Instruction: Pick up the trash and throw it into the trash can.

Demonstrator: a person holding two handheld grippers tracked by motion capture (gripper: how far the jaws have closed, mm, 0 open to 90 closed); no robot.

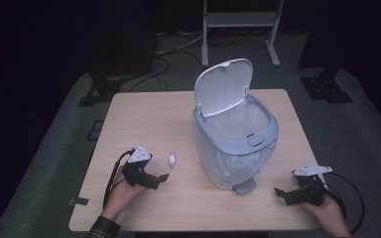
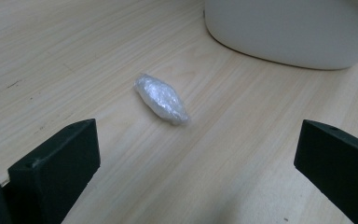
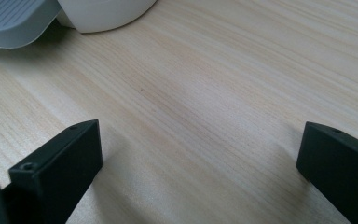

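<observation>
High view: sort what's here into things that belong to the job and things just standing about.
Belongs to the job:
- crumpled plastic wad
- pedal bin, lid up
- left gripper, open, nearest the wad
- right gripper, open

Just standing about:
- white metal stand behind the table
- floor cables

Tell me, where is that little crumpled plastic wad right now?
In the high view, the plastic wad lies on the table, left of the bin, just ahead of the open left gripper.
</observation>
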